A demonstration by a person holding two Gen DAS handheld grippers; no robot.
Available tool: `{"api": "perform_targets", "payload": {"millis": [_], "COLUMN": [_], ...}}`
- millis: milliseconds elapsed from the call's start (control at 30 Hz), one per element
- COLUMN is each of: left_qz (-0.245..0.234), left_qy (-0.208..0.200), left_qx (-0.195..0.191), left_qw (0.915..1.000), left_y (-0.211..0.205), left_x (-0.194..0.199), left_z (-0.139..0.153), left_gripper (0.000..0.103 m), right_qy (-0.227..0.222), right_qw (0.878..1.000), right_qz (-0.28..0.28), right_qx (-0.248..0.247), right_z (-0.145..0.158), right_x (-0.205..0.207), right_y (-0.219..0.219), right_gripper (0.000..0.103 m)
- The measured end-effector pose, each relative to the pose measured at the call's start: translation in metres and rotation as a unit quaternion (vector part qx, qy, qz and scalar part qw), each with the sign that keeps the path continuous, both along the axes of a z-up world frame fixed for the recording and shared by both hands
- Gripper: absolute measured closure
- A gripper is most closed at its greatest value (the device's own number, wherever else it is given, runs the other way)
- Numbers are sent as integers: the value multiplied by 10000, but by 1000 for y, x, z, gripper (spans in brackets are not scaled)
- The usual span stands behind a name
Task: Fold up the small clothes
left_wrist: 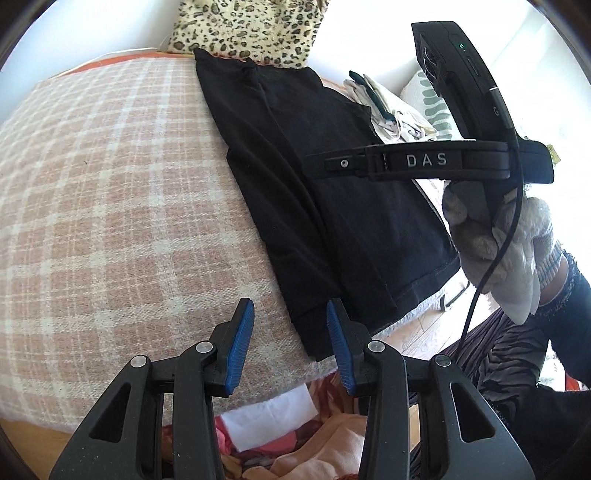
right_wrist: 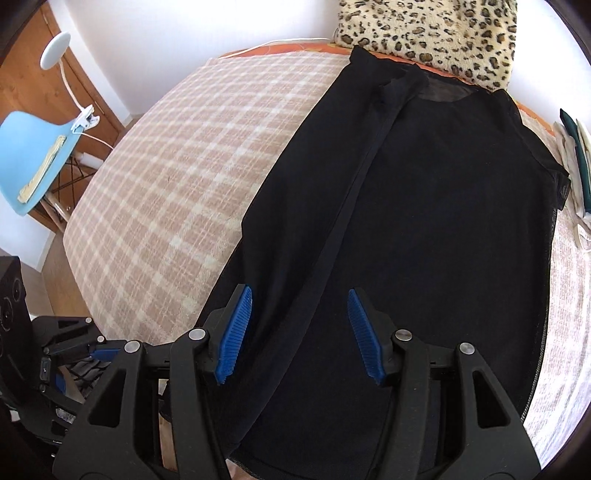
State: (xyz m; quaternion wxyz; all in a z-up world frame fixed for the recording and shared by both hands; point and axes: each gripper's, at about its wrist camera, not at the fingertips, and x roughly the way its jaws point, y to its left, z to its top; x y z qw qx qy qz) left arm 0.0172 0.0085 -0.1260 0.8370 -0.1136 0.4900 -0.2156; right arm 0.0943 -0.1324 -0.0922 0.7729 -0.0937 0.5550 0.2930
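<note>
A black garment (left_wrist: 295,177) lies lengthwise on a plaid blanket (left_wrist: 110,184), with its left side folded in over the middle. My left gripper (left_wrist: 290,347) is open over the garment's near left corner and holds nothing. The right gripper's body (left_wrist: 424,158) crosses that view above the garment, held by a gloved hand (left_wrist: 509,240). In the right wrist view the garment (right_wrist: 443,221) fills the centre, its fold edge running up from between the fingers. My right gripper (right_wrist: 299,332) hovers open above the garment's near end, empty. The left gripper (right_wrist: 99,350) shows at the lower left, beside the blanket (right_wrist: 177,166).
A leopard-print pillow (right_wrist: 424,33) lies at the bed's far end. A small pile of light and dark clothes (left_wrist: 388,107) sits right of the garment. A blue chair (right_wrist: 33,147) with a white clip lamp (right_wrist: 55,48) stands left of the bed. Patterned cloth (left_wrist: 295,443) lies below the near edge.
</note>
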Motion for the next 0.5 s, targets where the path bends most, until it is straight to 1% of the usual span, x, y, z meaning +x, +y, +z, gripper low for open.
{"api": "perform_targets", "payload": {"millis": [133,167,200,367,500], "left_qz": [-21,-30,-70,-250,-287], "left_qy": [34,8,-8,-25,-102], "left_qx": [7,50,53,115,214], "left_qw": [10000,10000,10000,9996,9993], "left_y": [0,-2,-4,-12,-15], "left_x": [1,2,1,0,-3], "left_z": [-3,-4,-4,-7,-8], "left_gripper": [66,68,75,91,95], "right_qy": [-87,-111,-109,-255,-696], "right_qw": [9999,9998,9997,9979,9914], "right_qz": [65,98,137,286,379], "right_qx": [-126,-159,-188,-521,-1041], "right_z": [-4,-5,-6,-15,-19], "right_x": [-13,-16,-20,-41,-60], "right_y": [7,9,11,10,-5], "right_gripper": [46,46,46,46,46]}}
